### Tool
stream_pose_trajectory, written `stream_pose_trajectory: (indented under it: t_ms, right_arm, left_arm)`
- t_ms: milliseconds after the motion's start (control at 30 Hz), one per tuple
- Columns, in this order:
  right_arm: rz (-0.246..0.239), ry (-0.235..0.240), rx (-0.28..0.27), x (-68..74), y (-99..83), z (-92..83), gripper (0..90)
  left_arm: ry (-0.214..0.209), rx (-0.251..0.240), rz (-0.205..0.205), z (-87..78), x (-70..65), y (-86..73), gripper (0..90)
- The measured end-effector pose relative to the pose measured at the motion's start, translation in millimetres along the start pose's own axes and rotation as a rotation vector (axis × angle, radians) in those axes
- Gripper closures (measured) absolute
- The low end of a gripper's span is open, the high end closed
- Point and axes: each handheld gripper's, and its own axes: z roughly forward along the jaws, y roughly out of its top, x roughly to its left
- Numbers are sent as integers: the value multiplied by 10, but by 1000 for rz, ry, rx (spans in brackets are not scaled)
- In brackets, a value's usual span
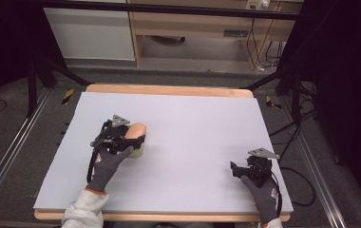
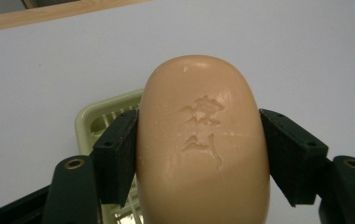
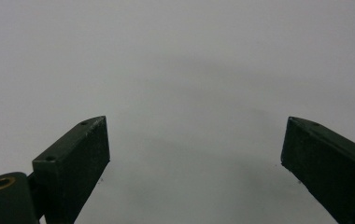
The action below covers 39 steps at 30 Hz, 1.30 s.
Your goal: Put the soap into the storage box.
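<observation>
Gripping a smooth, rounded tan soap bar (image 2: 202,144) by its sides, the left gripper (image 1: 132,138) is held just above a pale green slotted dish (image 2: 102,120) on the table (image 1: 197,123). The right gripper (image 1: 234,169) is spread wide, empty.

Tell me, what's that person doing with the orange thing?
That is a bar of soap. The person's left gripper is shut on it, one black jaw on each side, holding it over a pale green soap dish on the table. I can't tell whether the soap touches the dish. The right gripper is open and holds nothing, over a bare part of the table.
</observation>
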Motion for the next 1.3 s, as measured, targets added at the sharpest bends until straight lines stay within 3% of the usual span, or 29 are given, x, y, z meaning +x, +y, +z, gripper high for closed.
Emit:
stream_pose_trajectory:
  t_ms: [633, 1300]
  right_arm:
    - [-1, -8, -7, 8, 9, -3, 80]
    - [-2, -10, -4, 13, 10, 5, 80]
  left_arm:
    - [39, 29, -22, 173, 166, -39, 319]
    - [59, 60, -29, 354, 245, -131, 319]
